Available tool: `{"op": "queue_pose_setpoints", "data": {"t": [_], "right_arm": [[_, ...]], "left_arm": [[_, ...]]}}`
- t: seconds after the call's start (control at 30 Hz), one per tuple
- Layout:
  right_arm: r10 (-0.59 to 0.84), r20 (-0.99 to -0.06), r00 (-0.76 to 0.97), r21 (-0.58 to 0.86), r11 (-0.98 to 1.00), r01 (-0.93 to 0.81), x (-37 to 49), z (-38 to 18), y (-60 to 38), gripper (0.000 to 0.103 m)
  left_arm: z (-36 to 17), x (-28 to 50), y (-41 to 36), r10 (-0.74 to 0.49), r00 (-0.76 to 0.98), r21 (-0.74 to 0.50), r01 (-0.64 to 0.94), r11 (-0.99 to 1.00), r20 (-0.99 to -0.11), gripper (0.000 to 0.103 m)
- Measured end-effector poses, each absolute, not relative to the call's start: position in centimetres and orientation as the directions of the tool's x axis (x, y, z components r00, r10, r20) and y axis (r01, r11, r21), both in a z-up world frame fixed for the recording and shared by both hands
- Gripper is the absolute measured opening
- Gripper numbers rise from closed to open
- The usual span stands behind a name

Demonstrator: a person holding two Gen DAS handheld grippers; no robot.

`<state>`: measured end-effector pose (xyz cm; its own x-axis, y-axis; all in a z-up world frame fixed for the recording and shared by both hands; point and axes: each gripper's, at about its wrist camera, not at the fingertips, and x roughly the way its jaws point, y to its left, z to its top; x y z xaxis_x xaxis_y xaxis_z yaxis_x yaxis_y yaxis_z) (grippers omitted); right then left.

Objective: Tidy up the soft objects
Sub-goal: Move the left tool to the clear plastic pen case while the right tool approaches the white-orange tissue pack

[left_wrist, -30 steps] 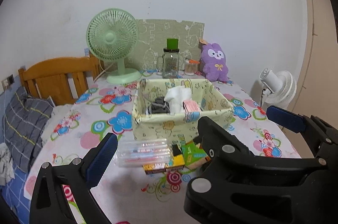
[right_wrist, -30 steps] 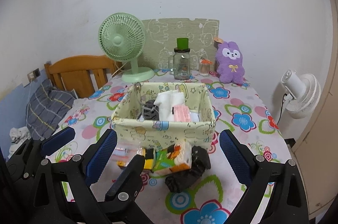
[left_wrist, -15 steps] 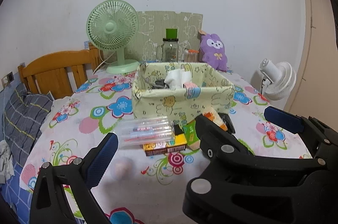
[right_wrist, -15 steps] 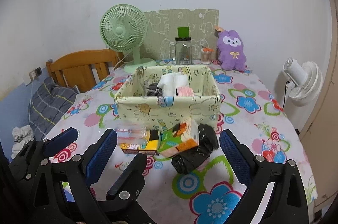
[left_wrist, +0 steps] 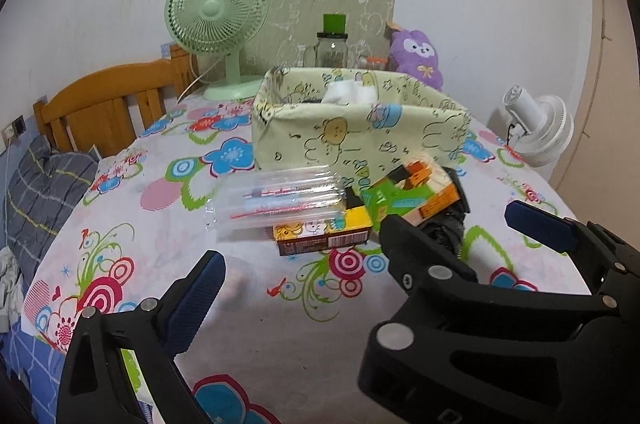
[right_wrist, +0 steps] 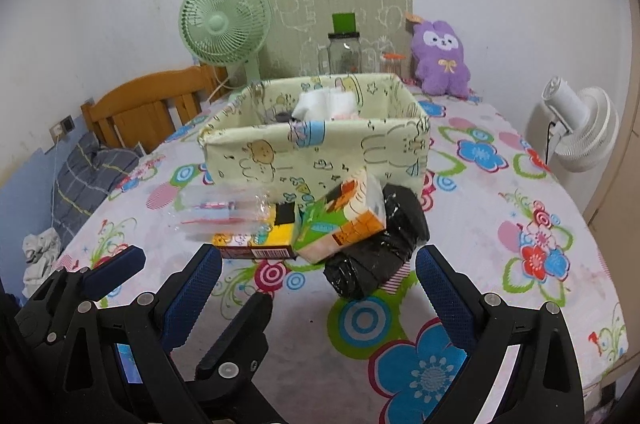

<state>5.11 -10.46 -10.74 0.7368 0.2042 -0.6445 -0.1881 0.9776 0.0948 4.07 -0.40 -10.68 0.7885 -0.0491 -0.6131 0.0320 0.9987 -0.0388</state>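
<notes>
Green-orange tissue pack tilted against black bag bundle, just before pale-green fabric basket holding white cloth

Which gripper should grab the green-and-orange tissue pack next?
Right, probably. The right gripper is open and the green-and-orange tissue pack lies almost centred ahead of its fingers. The left gripper faces the clear plastic pen case instead.

Bare tablecloth fronts the clutter pile.
</notes>
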Motion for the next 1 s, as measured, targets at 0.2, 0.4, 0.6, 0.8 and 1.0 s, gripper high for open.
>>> {"op": "queue_pose_setpoints", "data": {"t": [0.2, 0.4, 0.6, 0.8, 1.0], "right_arm": [[0.194, -0.655, 0.730, 0.099, 0.980, -0.172, 6.3, -11.3, -10.8, 0.099], [0.199, -0.660, 0.724, 0.119, 0.980, -0.161, 7.8, -11.4, -11.0, 0.099], [0.205, -0.669, 0.714, 0.145, 0.979, -0.145, 9.4, -11.5, -11.1, 0.099], [0.193, -0.684, 0.703, 0.145, 0.981, -0.129, 10.6, -12.1, -11.0, 0.097], [0.184, -0.698, 0.692, 0.143, 0.983, -0.117, 11.6, -12.6, -11.0, 0.097]], "left_arm": [[-11.3, 5.4, 0.2, -0.030, 0.775, -0.038, 0.007, 0.999, -0.631, 0.100], [-11.3, 7.2, 1.0, -0.013, 0.768, -0.039, -0.016, 0.999, -0.640, 0.100], [-11.2, 8.8, 1.2, 0.013, 0.777, -0.015, -0.029, 0.999, -0.629, 0.100], [-11.5, 10.2, 1.1, 0.044, 0.770, 0.011, -0.048, 0.999, -0.637, 0.099], [-12.1, 11.1, 1.4, 0.056, 0.759, 0.016, -0.060, 0.998, -0.649, 0.099]]}}
